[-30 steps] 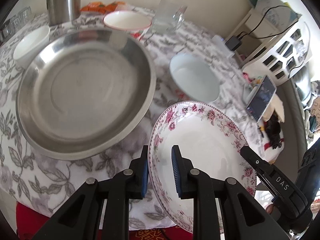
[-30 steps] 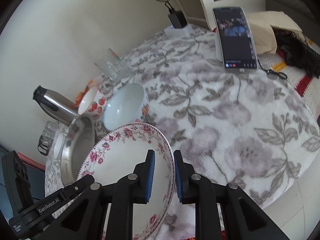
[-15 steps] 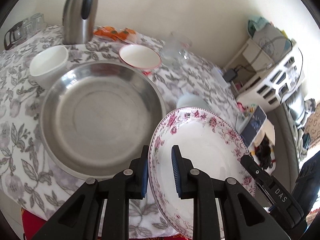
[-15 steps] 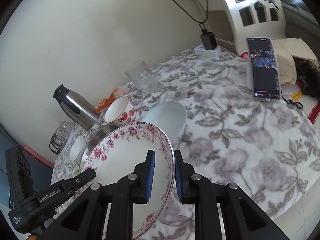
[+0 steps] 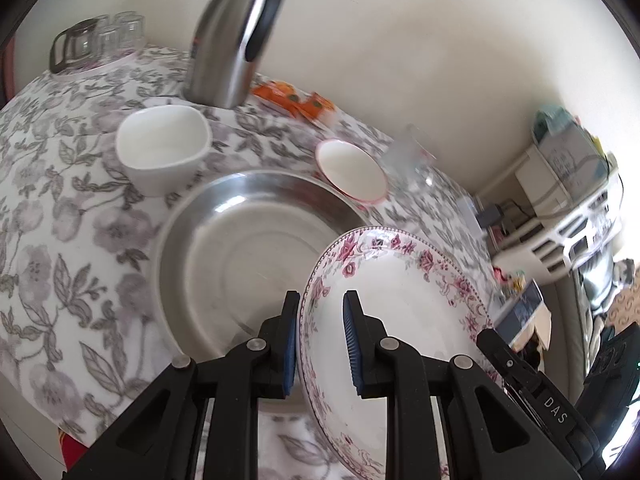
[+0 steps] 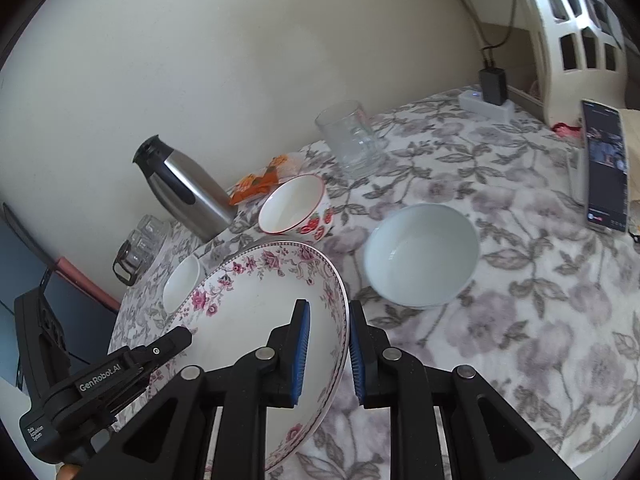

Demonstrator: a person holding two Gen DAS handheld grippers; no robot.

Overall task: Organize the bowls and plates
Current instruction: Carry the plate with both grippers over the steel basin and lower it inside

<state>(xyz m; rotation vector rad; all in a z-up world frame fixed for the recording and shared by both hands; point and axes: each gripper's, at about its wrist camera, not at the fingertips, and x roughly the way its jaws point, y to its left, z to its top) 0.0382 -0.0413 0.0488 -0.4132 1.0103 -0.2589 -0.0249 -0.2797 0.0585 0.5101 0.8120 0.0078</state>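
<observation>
Both grippers hold one floral-rimmed white plate above the table. My left gripper is shut on its left rim; my right gripper is shut on its right rim. The plate hangs tilted over the right edge of a large steel basin. A white square bowl sits left of the basin. Behind the basin stands a strawberry-print bowl. A pale blue bowl rests on the cloth to the right of the plate.
A steel thermos, orange snack packets, a glass mug and a rack of small glasses line the wall side. A phone and a charger lie at the right. A floral cloth covers the table.
Both grippers have risen and carried the plate leftward, from beside the pale blue bowl to over the steel basin's right edge. The grip on both rims is unchanged.
</observation>
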